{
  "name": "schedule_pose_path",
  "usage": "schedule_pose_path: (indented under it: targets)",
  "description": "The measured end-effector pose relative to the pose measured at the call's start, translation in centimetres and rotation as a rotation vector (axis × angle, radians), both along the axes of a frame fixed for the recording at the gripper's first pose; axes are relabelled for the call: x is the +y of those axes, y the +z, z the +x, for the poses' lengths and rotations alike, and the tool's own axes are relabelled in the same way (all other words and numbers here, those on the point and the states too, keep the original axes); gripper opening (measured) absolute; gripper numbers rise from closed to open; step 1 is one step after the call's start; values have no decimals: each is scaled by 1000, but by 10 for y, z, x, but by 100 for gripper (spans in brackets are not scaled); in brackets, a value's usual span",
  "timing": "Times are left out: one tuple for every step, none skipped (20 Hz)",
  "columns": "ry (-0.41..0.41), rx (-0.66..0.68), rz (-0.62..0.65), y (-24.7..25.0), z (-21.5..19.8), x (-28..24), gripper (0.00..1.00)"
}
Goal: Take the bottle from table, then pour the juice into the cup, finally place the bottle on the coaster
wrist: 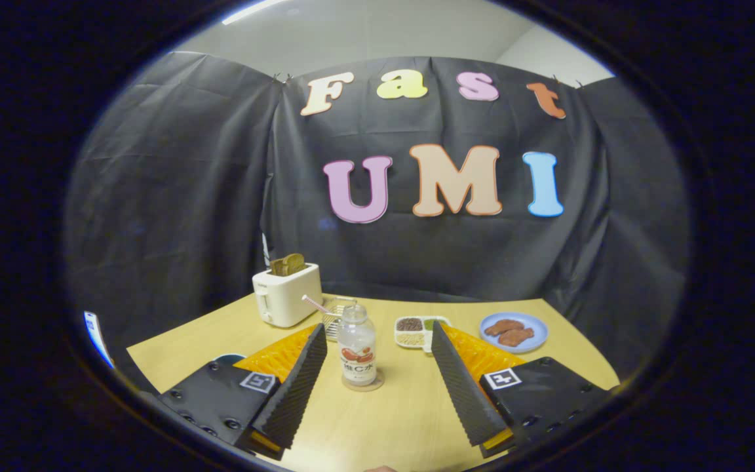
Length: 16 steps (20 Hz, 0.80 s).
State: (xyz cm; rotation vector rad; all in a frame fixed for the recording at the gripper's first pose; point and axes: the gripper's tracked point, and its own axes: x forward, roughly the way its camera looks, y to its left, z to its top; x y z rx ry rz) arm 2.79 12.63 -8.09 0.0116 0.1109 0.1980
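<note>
Light wooden table (410, 419) inside a booth.
On it stood a white toaster (286, 295), a round cork coaster (363, 385), a white divided snack tray (420, 331) and a blue plate (514, 332).

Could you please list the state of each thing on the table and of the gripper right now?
Gripper: open, fingers apart either side of the bottle, not touching it.
Bottle: upright on the coaster, capped, ungrasped.
Toaster: bread sticking up from its slots.
Plate: holds brown food pieces.
Tray: compartments filled.
Cup: behind the bottle, straw in it; contents cannot be told.
</note>
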Motion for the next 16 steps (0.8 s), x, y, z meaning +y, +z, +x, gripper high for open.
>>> schedule_pose_path:
  targets:
    - [-17,-11,-1,9,-5,-4,99]
    - [-25,-14,5,17,-10,-6,99]
    - [-22,-18,13,25,-15,-7,99]
    - [-22,-23,18,33,-20,-9,99]
    - [-27,-20,16,37,-24,-14,99]
    - [-34,-19,17,40,-27,-18,99]
    - [-37,-22,17,45,-31,-21,99]
    - [-42,-31,15,50,-34,-23,99]
    - [-51,-40,13,54,-37,-27,99]
    - [-57,-48,12,58,-39,-28,99]
    - [-56,-55,14,60,-43,-28,99]
    - [-55,-61,16,63,-46,-27,99]
    - [-59,-64,17,64,-46,-29,99]
    - [-58,-63,17,63,-48,-30,99]
    - [-56,-62,18,63,-50,-28,99]
    - [-55,-58,17,63,-51,-28,99]
